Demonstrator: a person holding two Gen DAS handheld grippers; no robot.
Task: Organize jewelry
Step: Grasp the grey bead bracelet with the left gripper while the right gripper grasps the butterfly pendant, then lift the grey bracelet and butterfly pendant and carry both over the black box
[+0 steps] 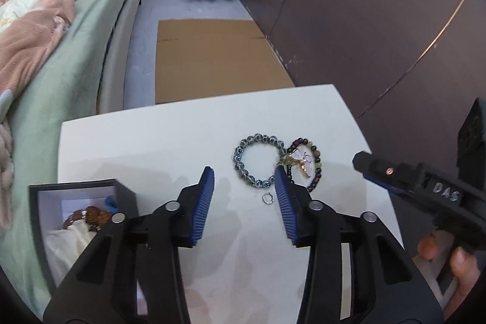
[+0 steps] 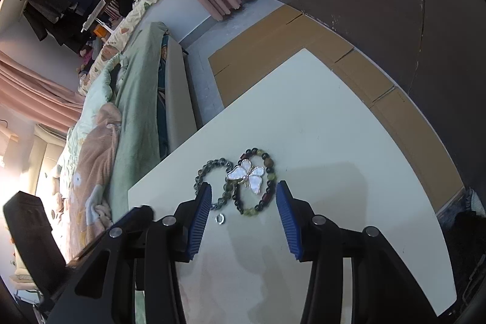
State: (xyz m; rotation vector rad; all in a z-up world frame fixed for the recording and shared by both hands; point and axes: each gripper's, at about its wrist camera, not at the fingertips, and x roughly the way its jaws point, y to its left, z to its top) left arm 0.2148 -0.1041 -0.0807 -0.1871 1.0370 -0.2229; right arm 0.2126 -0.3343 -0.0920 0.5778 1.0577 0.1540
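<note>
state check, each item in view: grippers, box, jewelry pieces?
left gripper: open, empty
right gripper: open, empty
black box: open, beads inside
grey bead bracelet: flat on table
mixed bead bracelet: flat, touching grey one
butterfly brooch: lying on mixed bracelet
small ring: loose on table

right hand-held gripper wide apart, empty | butterfly brooch on multicolour bracelet | small ring on table
</note>
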